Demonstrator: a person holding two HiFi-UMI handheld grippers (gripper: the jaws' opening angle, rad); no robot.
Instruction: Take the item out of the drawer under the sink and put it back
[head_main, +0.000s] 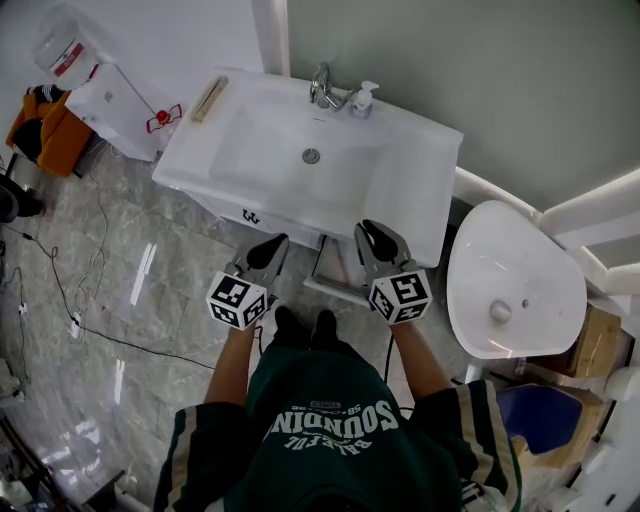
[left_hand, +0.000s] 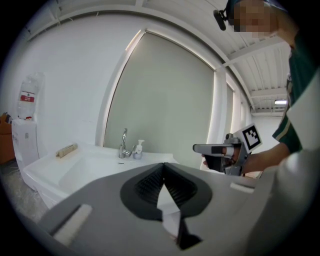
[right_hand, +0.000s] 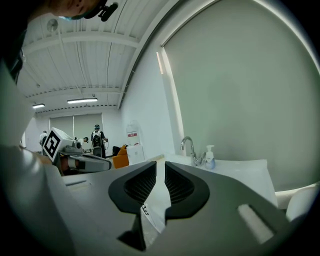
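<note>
Facing one sink (head_main: 205, 165), one tap (head_main: 322, 88), perhaps one bottle (head_main: 362, 98); left gripper (head_main: 272, 246), right gripper (head_main: 373, 233).

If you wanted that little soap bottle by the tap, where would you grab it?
Probably best to grip the soap bottle round its body, below the pump head, coming level from the front over the basin. It stands upright, its pump top is narrow, the tap stands close on its left seen from the front, and the wall is behind.
</note>
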